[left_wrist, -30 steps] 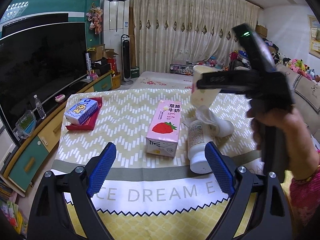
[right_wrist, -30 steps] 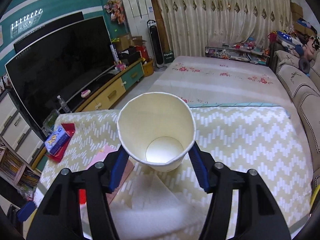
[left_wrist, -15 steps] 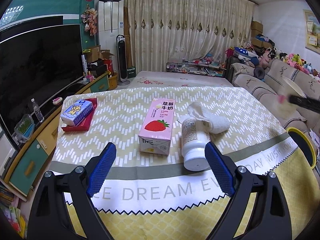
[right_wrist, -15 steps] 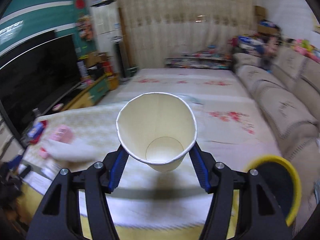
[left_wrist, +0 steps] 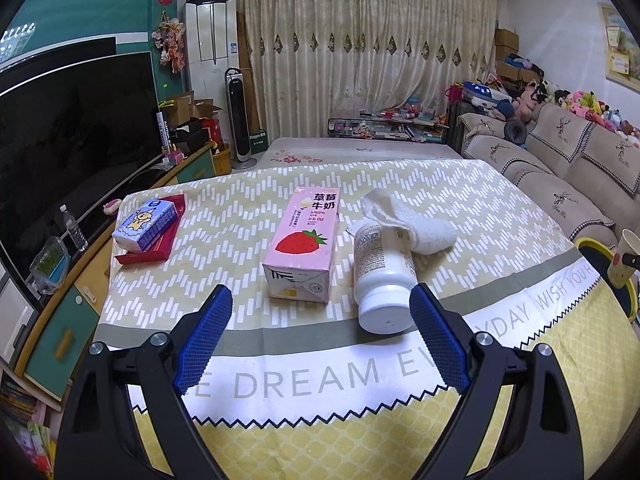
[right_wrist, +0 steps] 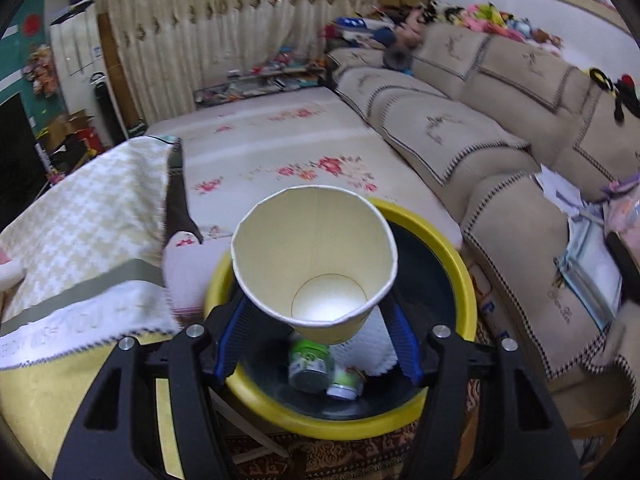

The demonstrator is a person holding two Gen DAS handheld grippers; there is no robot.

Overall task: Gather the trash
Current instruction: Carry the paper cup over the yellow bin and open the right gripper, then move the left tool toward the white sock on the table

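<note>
My right gripper (right_wrist: 318, 346) is shut on a cream paper cup (right_wrist: 316, 256) and holds it above the yellow-rimmed trash bin (right_wrist: 460, 276), which holds a small green-labelled jar (right_wrist: 310, 364) and white tissue. The cup (left_wrist: 622, 258) and bin (left_wrist: 592, 244) show at the far right of the left wrist view. My left gripper (left_wrist: 320, 344) is open and empty above the table's front edge. Before it lie a pink strawberry milk carton (left_wrist: 306, 244), a white bottle (left_wrist: 382, 280) on its side and a crumpled white tissue (left_wrist: 404, 222).
A blue tissue pack on a red tray (left_wrist: 148, 226) sits at the table's left. The table has a zigzag cloth (left_wrist: 240, 208). A beige sofa (right_wrist: 500, 128) stands to the right of the bin, a TV and cabinet (left_wrist: 60, 152) to the left.
My right gripper has swung the cup from over the table to the right, now above the bin. My left gripper has stayed open in place.
</note>
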